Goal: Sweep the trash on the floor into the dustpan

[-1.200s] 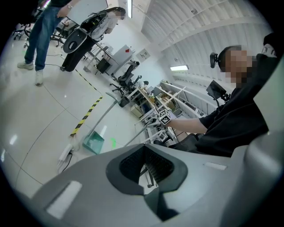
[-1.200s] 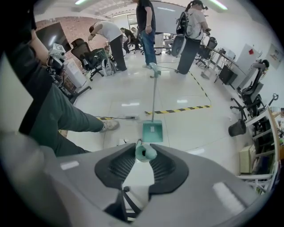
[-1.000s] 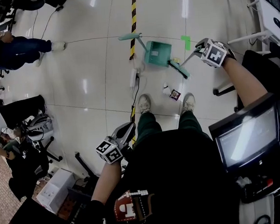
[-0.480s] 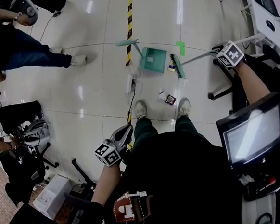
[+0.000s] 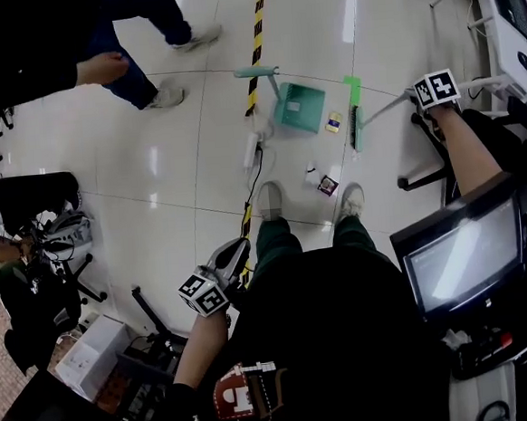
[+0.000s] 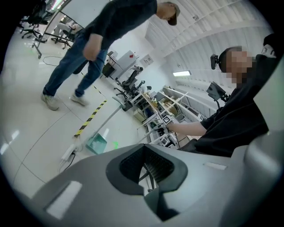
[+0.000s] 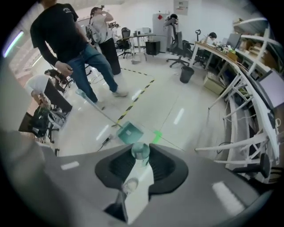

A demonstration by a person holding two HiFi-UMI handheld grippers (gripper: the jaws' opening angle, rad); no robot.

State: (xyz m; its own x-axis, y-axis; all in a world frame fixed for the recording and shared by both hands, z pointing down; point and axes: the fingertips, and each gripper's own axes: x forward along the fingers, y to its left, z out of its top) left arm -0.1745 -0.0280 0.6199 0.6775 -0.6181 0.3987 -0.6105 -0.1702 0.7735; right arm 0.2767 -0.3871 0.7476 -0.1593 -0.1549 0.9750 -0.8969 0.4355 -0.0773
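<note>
Head view: dustpan [image 5: 299,109] sits on the floor ahead of the shoes. Broom [image 5: 357,127] head is just right of it, with one scrap [image 5: 334,122] between them and more trash [image 5: 329,184] by the feet. Right hand-held gripper [image 5: 436,90] has the handle's top end. Left hand-held gripper [image 5: 231,256] hangs by the hip.

Left gripper view: jaws nearly together, nothing between them.

Right gripper view: jaws clamped on the smooth white handle. Broom looks light and stiff, but an end grip likely lets the head twist. A lower hold would steer better.
</note>
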